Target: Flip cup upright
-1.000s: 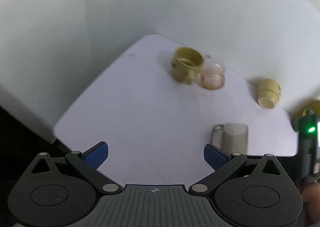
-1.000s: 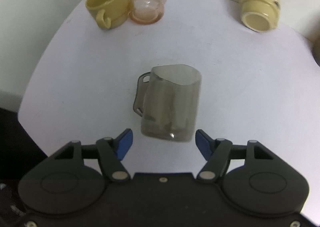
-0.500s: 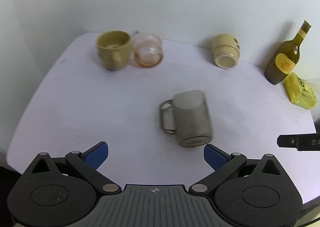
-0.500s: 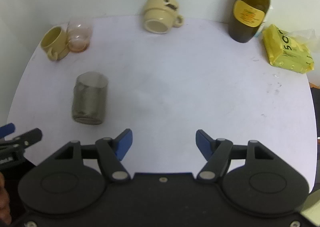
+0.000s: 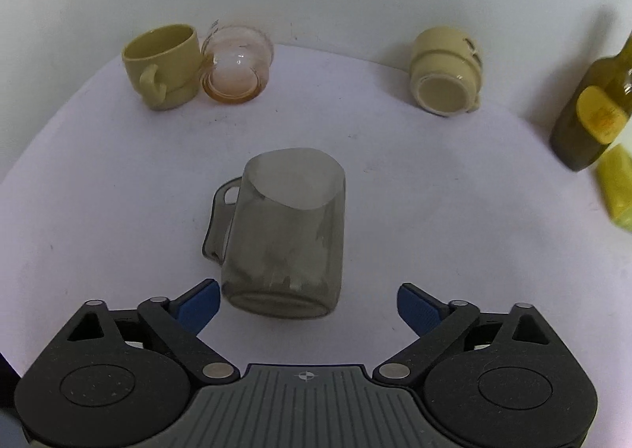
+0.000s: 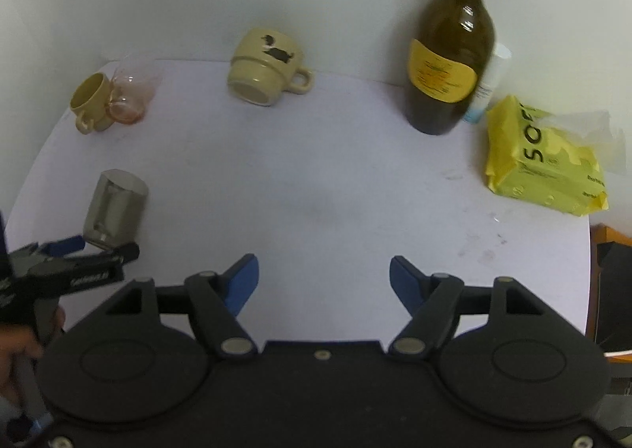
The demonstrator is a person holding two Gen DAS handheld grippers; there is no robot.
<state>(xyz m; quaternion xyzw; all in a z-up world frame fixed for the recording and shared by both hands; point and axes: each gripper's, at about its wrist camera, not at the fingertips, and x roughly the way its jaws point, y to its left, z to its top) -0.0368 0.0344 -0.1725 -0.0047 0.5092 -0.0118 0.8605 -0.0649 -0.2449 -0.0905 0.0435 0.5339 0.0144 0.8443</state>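
A smoky grey translucent mug (image 5: 282, 234) stands upside down on the white table (image 5: 454, 230), handle to the left. It also shows in the right wrist view (image 6: 114, 207) at the left. My left gripper (image 5: 308, 304) is open, its blue fingertips level with the mug's rim at the table, the left one close beside it, not touching. In the right wrist view the left gripper (image 6: 85, 248) sits just in front of the mug. My right gripper (image 6: 324, 282) is open and empty over the table's front middle.
At the back left stand an upright yellow cup (image 5: 164, 64) and a pink glass (image 5: 237, 68) on its side. A cream mug (image 6: 268, 66) lies tipped at the back. An olive bottle (image 6: 450, 49), a small white bottle (image 6: 488, 88) and a yellow packet (image 6: 541, 167) are at the right.
My left gripper has swung round and moved in close to the grey mug. My right gripper has pulled away from the mug to the right and back.
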